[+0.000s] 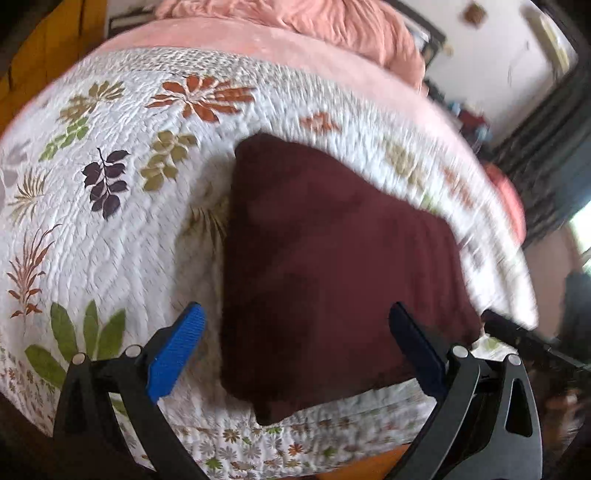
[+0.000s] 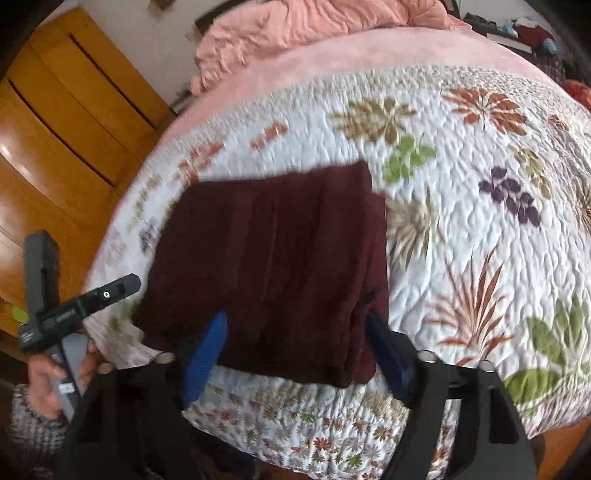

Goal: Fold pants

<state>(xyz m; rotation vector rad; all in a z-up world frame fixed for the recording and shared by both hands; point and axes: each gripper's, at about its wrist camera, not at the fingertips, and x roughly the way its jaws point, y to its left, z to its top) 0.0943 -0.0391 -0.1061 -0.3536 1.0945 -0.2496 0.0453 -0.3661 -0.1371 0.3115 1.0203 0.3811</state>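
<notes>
The dark maroon pants (image 1: 325,266) lie folded into a compact rectangle on the white floral quilt (image 1: 122,229), near its front edge. They also show in the right wrist view (image 2: 273,258) as a layered stack. My left gripper (image 1: 295,332) is open and empty, hovering above the near end of the pants. My right gripper (image 2: 299,339) is open and empty, with its blue fingers (image 2: 207,354) either side of the stack's near edge, above it. The left gripper's black body (image 2: 74,310), held in a hand, shows at the left of the right wrist view.
A pink blanket and bunched pink bedding (image 2: 295,26) cover the far part of the bed. A wooden wardrobe (image 2: 62,122) stands to the left of the bed. Dark furniture and clutter (image 1: 480,122) stand at the far right. The quilt's front edge (image 2: 314,443) drops off just below the pants.
</notes>
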